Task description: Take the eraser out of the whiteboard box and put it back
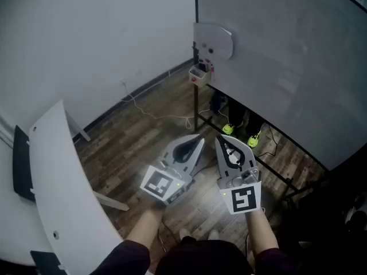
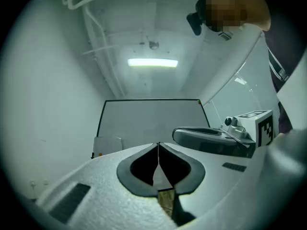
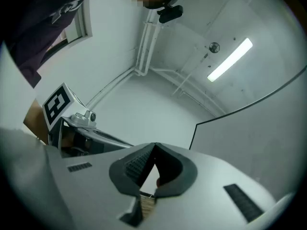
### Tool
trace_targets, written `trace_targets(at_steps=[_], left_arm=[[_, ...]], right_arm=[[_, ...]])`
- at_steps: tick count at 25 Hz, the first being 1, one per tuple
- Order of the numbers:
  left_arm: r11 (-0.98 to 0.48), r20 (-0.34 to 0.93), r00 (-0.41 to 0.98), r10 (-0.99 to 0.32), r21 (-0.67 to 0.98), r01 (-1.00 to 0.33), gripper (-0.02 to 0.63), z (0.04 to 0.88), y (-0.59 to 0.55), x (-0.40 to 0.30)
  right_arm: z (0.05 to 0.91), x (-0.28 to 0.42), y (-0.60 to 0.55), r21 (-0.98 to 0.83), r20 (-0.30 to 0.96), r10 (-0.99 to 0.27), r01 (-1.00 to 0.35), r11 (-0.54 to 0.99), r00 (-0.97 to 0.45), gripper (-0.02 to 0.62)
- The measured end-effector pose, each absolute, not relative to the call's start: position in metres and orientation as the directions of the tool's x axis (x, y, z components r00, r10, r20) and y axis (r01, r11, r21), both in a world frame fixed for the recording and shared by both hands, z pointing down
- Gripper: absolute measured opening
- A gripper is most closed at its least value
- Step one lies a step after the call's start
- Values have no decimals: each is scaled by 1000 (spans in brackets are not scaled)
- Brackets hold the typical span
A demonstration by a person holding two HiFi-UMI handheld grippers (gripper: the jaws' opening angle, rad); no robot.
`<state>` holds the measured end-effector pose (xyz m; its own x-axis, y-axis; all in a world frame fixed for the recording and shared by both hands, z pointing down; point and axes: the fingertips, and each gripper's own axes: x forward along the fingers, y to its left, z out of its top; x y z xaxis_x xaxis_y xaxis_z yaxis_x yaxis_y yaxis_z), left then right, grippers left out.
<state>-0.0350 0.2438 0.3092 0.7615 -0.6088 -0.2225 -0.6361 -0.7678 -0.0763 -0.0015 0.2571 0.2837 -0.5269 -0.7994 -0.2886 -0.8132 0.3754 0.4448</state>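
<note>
Grey-white inside a thin black frame, the whiteboard (image 1: 287, 67) fills the upper right of the head view and stands on dark legs over a brown wood-plank floor (image 1: 143, 125). It shows again at the middle of the left gripper view (image 2: 153, 123). A white curved table (image 1: 63, 176) runs down the left edge of the head view. At lower centre the left gripper (image 1: 198, 137) and the right gripper (image 1: 221, 138) sit side by side, near each other but apart, both aimed at the board's left end. Each gripper's own view shows its jaws pressed together with nothing between them (image 2: 158, 145) (image 3: 153, 146). The box (image 1: 198, 73) is a small white container with a reddish underside, fixed at the board's lower left corner in the upper middle of the frame, well apart from both grippers. It appears as a pale block with an orange spot in the left gripper view (image 2: 108, 145). The eraser is too small to pick out from the box there.
</note>
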Motion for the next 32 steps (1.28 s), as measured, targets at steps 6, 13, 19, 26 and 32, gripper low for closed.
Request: trace_targets(at_steps=[6, 13, 19, 26, 32], left_arm=[[-746, -82, 746, -661, -35, -665, 6, 340, 227, -40], [-709, 53, 726, -685, 182, -682, 6, 358, 204, -52], [-692, 80, 717, -693, 209, -691, 6, 361, 199, -64], [-689, 83, 716, -693, 219, -691, 6, 364, 192, -80], [-701, 73, 727, -683, 218, -680, 5, 359, 190, -101]], right_arm=[[321, -5, 237, 283, -104, -834, -820, 497, -542, 3], [346, -12, 214, -210, 57, -757, -749, 628, -651, 3], [352, -13, 210, -289, 59, -746, -727, 623, -663, 3], [357, -24, 202, -297, 71, -747, -729, 617, -661, 3], [359, -44, 196, -301, 84, -753, -737, 606, -653, 3]])
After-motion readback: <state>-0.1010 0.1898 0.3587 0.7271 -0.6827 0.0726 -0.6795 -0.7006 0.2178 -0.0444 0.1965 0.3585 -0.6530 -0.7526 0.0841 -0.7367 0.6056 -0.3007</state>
